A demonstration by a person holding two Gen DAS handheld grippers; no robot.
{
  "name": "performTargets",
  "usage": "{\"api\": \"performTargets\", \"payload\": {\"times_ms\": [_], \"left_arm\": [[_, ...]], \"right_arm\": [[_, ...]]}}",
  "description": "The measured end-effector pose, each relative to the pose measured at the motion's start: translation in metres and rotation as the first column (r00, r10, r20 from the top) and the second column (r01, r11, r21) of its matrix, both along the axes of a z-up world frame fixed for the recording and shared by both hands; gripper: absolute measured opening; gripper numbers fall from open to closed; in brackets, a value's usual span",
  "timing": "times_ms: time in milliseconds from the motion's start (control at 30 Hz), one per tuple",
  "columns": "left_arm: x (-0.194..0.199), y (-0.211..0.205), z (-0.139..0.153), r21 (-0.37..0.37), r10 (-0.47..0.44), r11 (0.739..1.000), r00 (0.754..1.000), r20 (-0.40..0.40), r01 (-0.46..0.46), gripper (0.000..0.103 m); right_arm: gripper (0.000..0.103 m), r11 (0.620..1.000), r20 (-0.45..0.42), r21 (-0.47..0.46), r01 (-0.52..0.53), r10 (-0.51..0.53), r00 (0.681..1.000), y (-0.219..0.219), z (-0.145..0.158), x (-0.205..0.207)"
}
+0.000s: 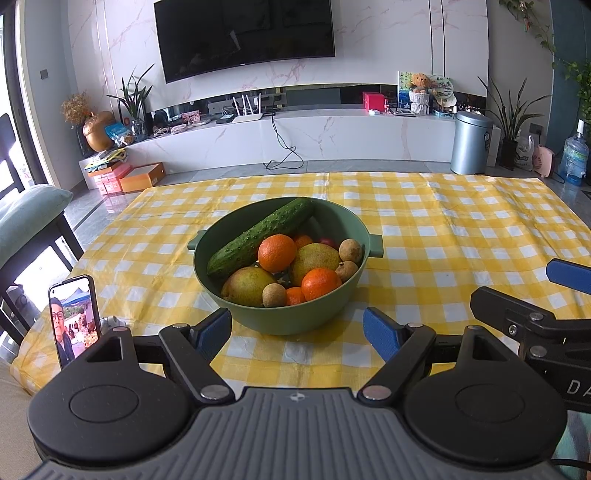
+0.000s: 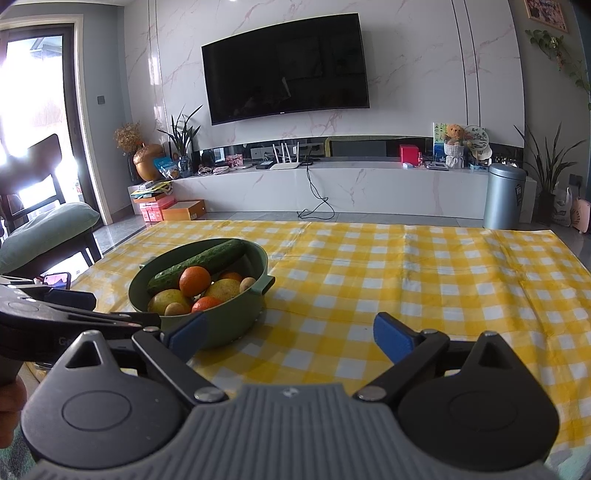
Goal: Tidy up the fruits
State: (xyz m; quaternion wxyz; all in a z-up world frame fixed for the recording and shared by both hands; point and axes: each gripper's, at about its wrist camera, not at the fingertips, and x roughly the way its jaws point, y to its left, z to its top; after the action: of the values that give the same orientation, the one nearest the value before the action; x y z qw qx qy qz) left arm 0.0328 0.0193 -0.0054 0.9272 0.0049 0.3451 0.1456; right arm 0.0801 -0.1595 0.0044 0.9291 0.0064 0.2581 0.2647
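A green bowl [image 1: 280, 317] with two small side handles sits on a surface covered by a yellow and white checked cloth [image 1: 443, 229]. The bowl stands toward the near left part of the surface, well in from every edge. It holds a long cucumber [image 1: 258, 236] leaning against the far left rim, two oranges [image 1: 277, 253], two yellowish pears [image 1: 251, 286] and several small brown round fruits [image 1: 350, 249], all piled together and touching.

The left hand-held gripper [image 1: 297, 328] hangs just in front of the bowl with its blue-padded jaws spread wide and nothing between them; the bowl's near wall lies between the pads. The right hand-held gripper [image 2: 290, 332] is just beside it, also spread wide and empty, its left pad in front of the bowl's near right wall.

To the right of the bowl the cloth is bare all the way to the far and right edges, giving wide open room. A phone [image 1: 74, 317] stands upright near the surface's near left corner, close beside the left hand-held gripper. Beyond the left edge is a dark chair with a pale green cushion [image 1: 29, 218].

Past the far edge lie a tiled floor, a low white marble cabinet [image 1: 332, 136] and a wall-mounted television [image 1: 243, 33]. A grey bin [image 1: 471, 142] stands on the floor to the right.
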Motion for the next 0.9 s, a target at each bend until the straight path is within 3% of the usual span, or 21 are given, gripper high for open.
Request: {"api": "performTargets", "payload": {"times_ms": [900], "left_arm": [[-0.005, 0.0034, 0.0019, -0.006, -0.005, 1.0, 1.0, 0.0, 0.005, 0.095]], "right_arm": [[0.094, 1.0, 0.003, -0.011, -0.011, 0.011, 1.0, 0.0037, 0.0014, -0.0032]]}}
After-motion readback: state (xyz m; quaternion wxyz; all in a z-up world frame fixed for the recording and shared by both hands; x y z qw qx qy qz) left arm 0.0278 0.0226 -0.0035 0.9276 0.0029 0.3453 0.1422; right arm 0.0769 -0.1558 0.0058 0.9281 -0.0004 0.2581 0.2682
